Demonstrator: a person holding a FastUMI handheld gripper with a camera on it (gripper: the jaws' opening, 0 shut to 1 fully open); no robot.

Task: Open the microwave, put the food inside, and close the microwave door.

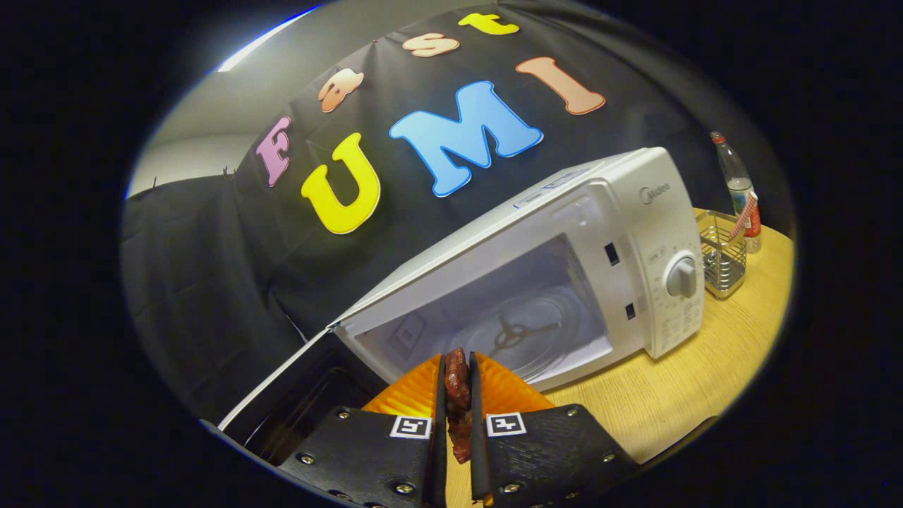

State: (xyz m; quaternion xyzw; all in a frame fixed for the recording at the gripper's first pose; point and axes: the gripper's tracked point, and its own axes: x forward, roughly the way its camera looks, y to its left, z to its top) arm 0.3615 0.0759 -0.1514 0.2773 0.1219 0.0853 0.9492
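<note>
Gripper (457,370), forward view along its two fingers. Each finger (416,395) is wedge-shaped with a ribbed outer face, mounted on a flat dark plate (367,451) fixed by small silver screws. A square black-and-white marker (411,426) sits on each plate, just behind the finger.

A pale wooden bench (656,402) carries a white microwave (564,261), which stands on it with its door (282,395) swung wide open. Just beside the microwave's dial side sits a small wire basket (722,255), and right behind that basket a clear plastic bottle (737,187) stands upright.
</note>
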